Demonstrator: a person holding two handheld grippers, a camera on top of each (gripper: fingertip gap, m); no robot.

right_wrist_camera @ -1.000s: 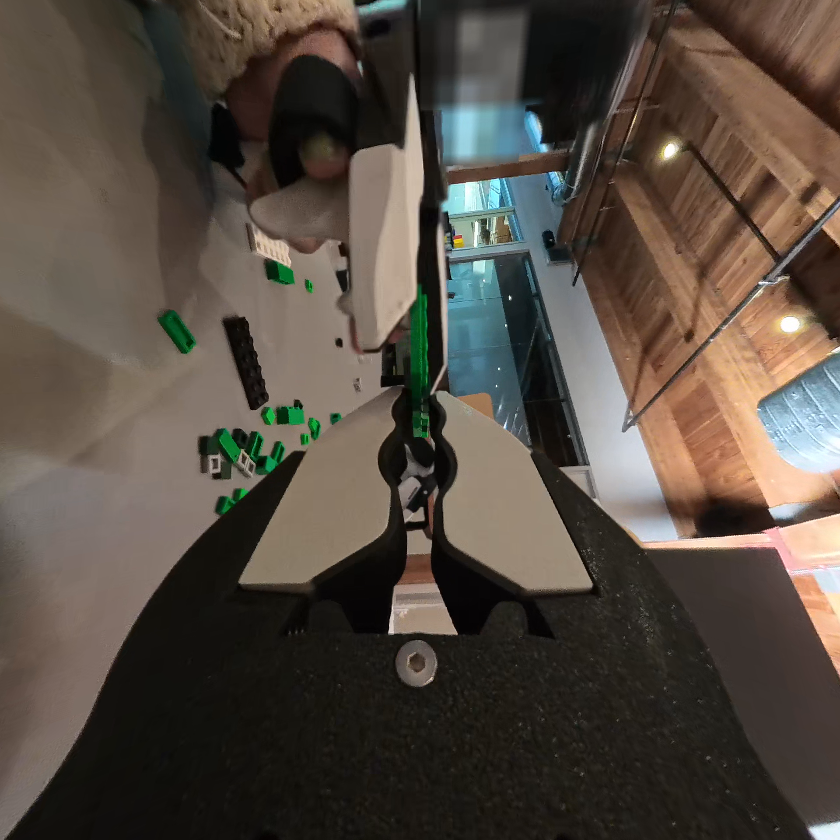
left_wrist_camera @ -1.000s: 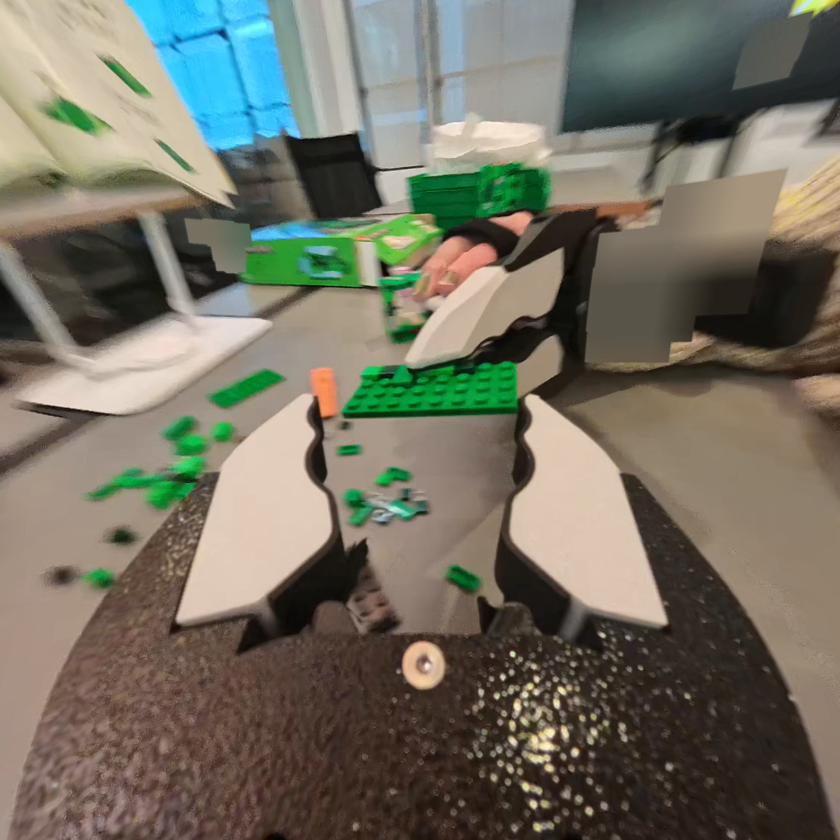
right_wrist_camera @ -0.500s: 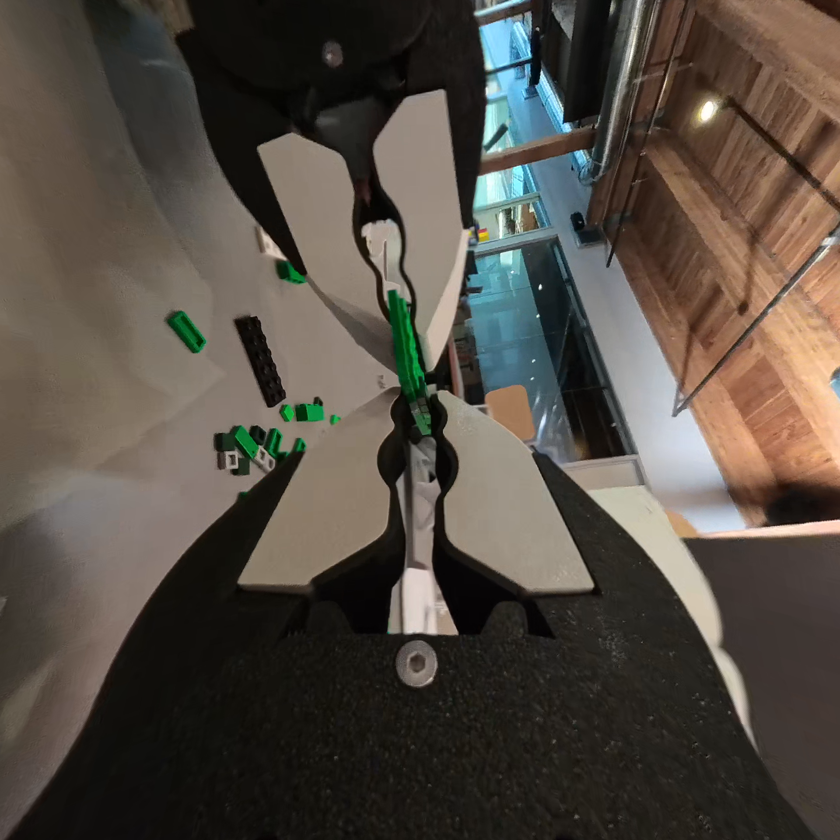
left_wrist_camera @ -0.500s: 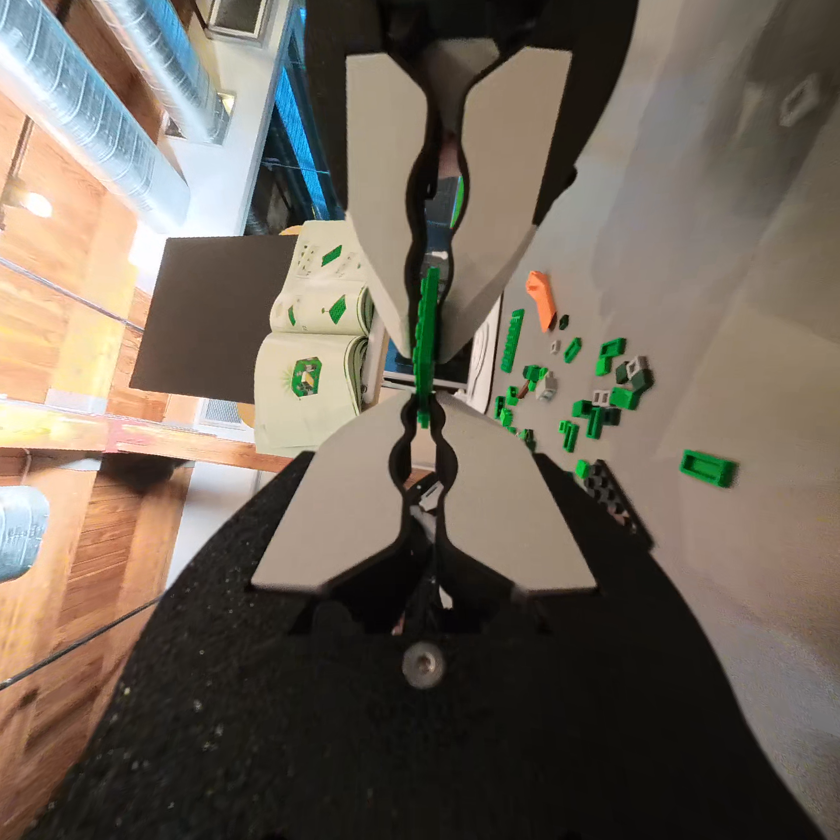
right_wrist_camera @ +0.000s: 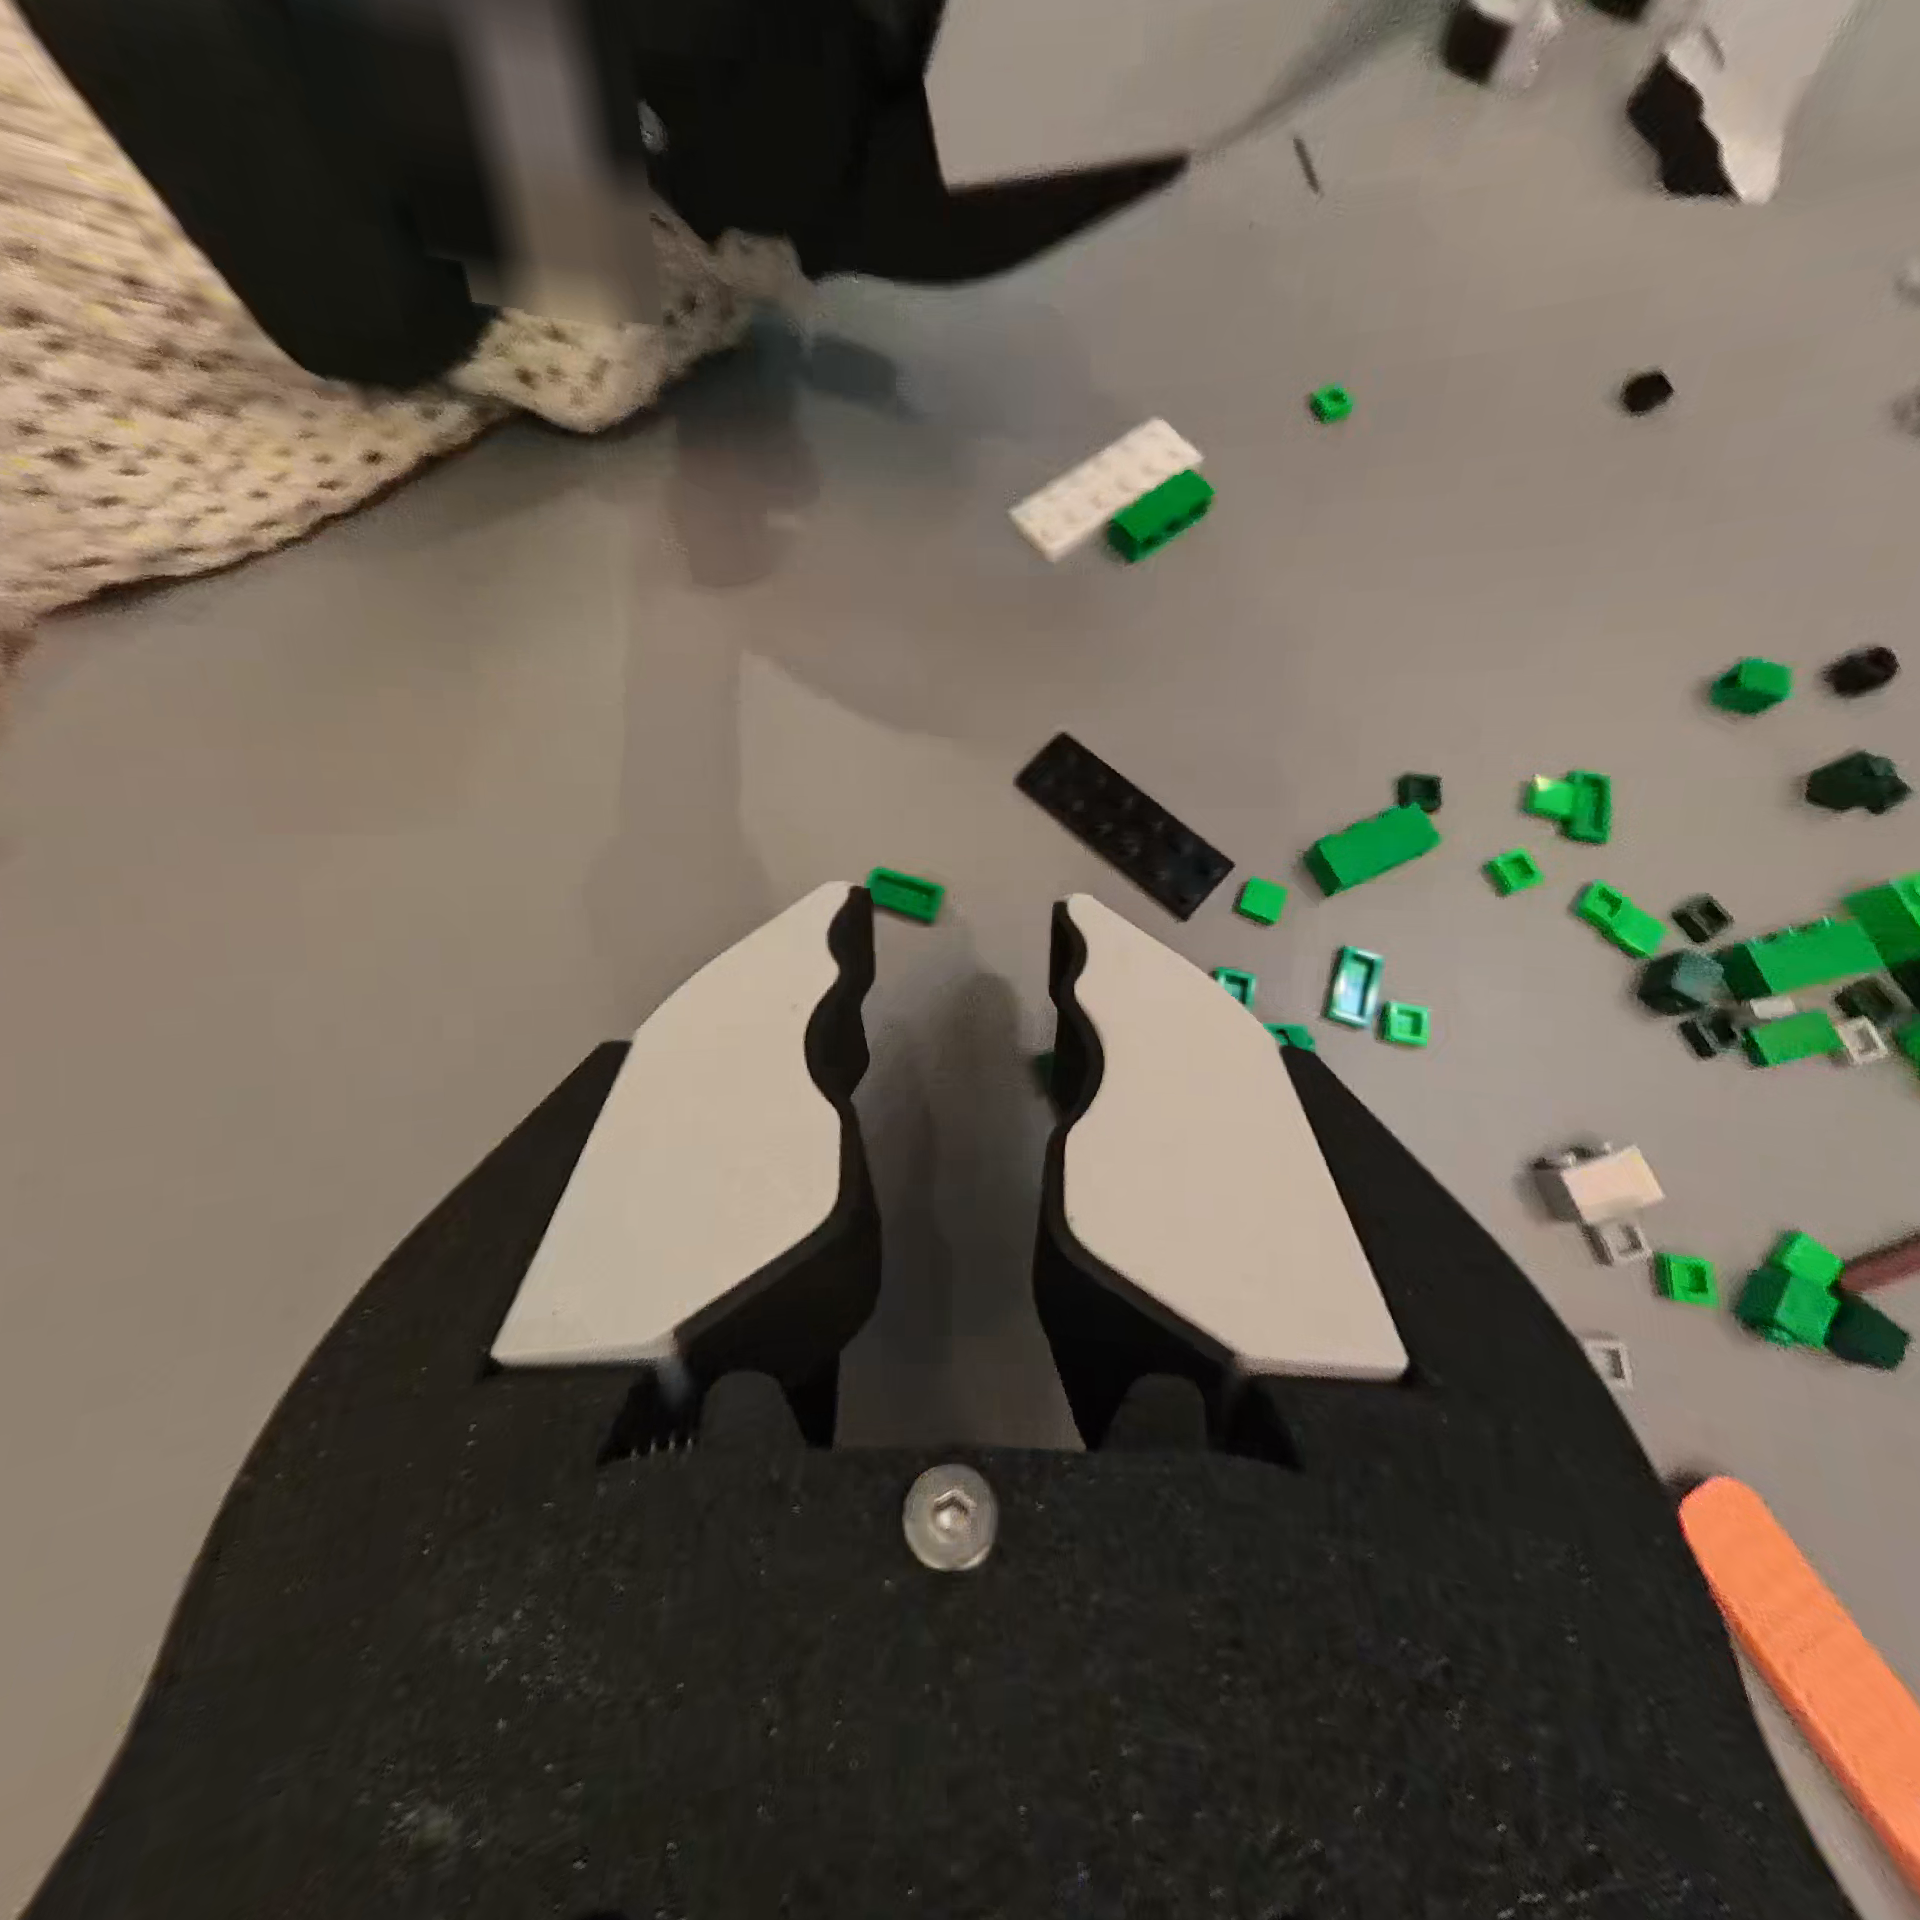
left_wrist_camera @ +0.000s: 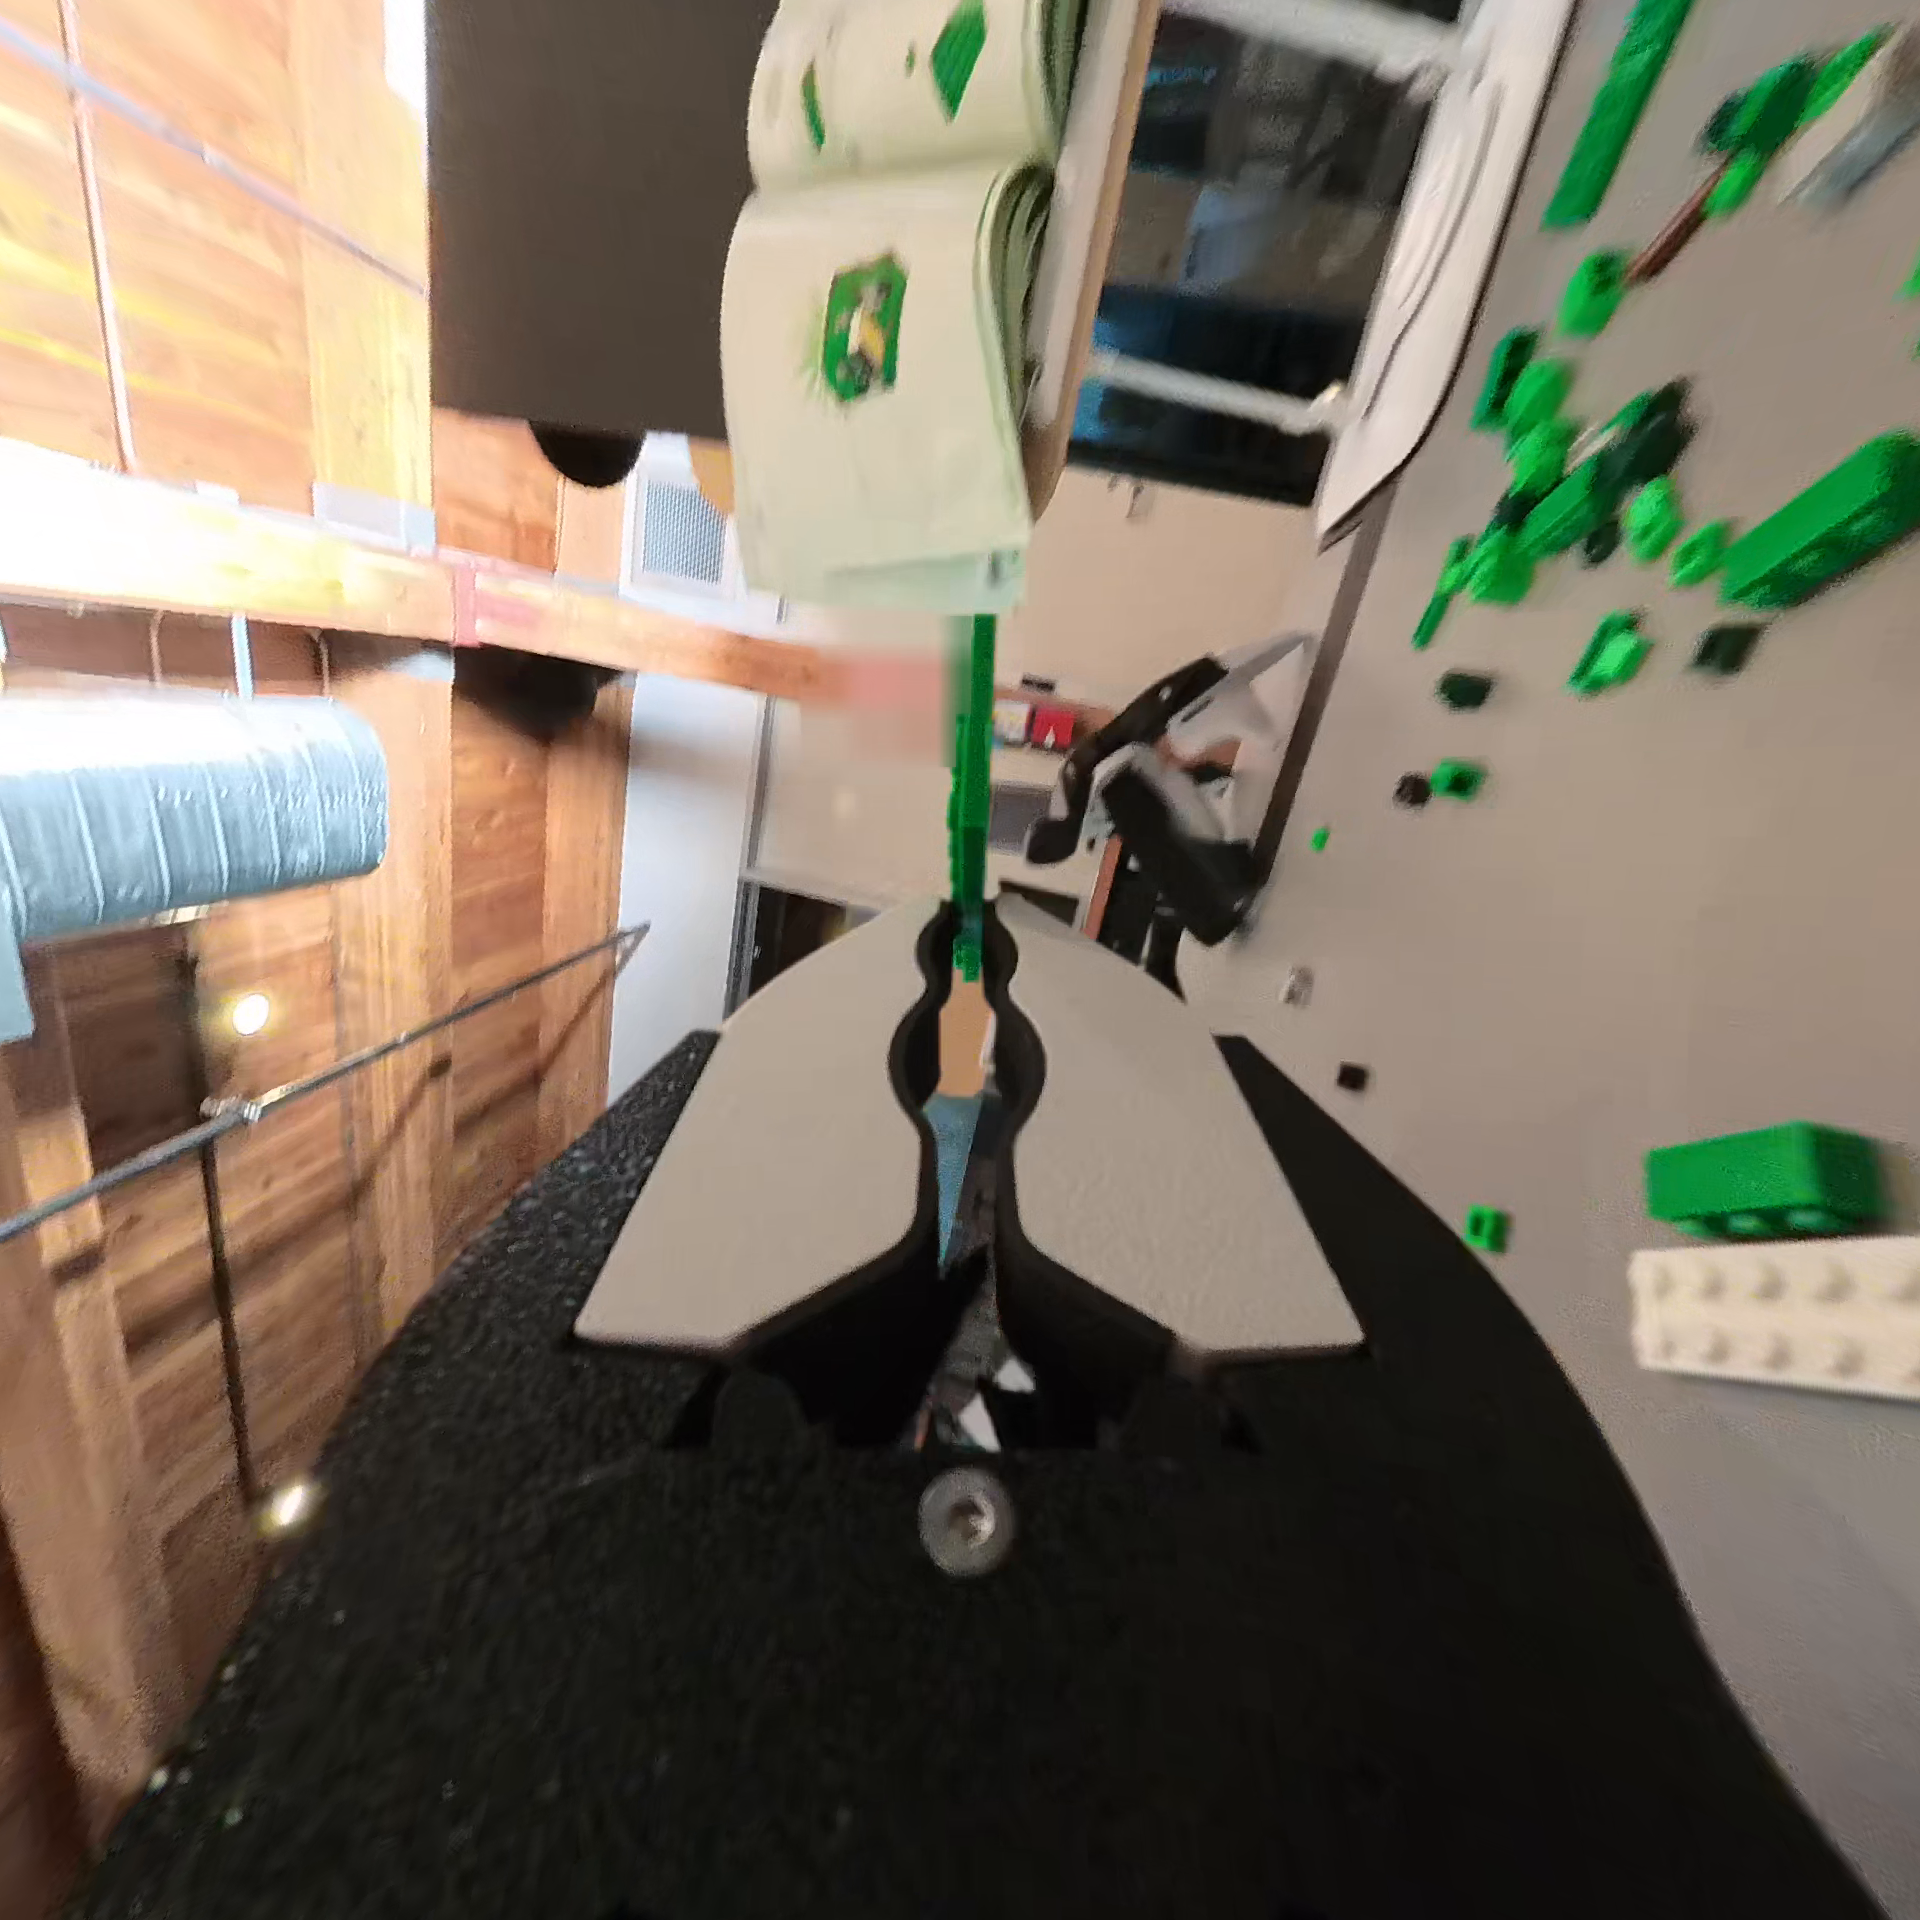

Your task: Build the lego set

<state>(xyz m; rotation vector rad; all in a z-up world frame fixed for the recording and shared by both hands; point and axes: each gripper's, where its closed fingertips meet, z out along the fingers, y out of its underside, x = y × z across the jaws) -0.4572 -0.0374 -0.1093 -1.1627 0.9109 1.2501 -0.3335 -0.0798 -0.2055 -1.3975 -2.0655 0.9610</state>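
Note:
My left gripper [left_wrist_camera: 970, 914] is shut on the green plate [left_wrist_camera: 970, 790], which I see edge-on, sticking out past the fingertips; the view is rolled on its side. My right gripper [right_wrist_camera: 961, 909] is open and empty, low over the grey table [right_wrist_camera: 416, 831]. A small green tile [right_wrist_camera: 904, 894] lies just off its left fingertip. A black plate [right_wrist_camera: 1122, 824] lies just beyond its right fingertip. A white plate [right_wrist_camera: 1101, 486] with a green brick [right_wrist_camera: 1158, 516] beside it lies farther off; the white plate also shows in the left wrist view [left_wrist_camera: 1766, 1325].
Loose green pieces [right_wrist_camera: 1766, 977] are scattered at the right of the right wrist view. An orange brick separator [right_wrist_camera: 1808, 1652] lies at the lower right. An open instruction booklet [left_wrist_camera: 883, 312] stands ahead in the left wrist view. A person's knitted sleeve [right_wrist_camera: 156, 416] is at the upper left. Left tips to right tips: about 15 cm.
My left gripper closed on the green plate that the right gripper held. The right gripper has let go, opened and swung down toward the loose pieces on the table.

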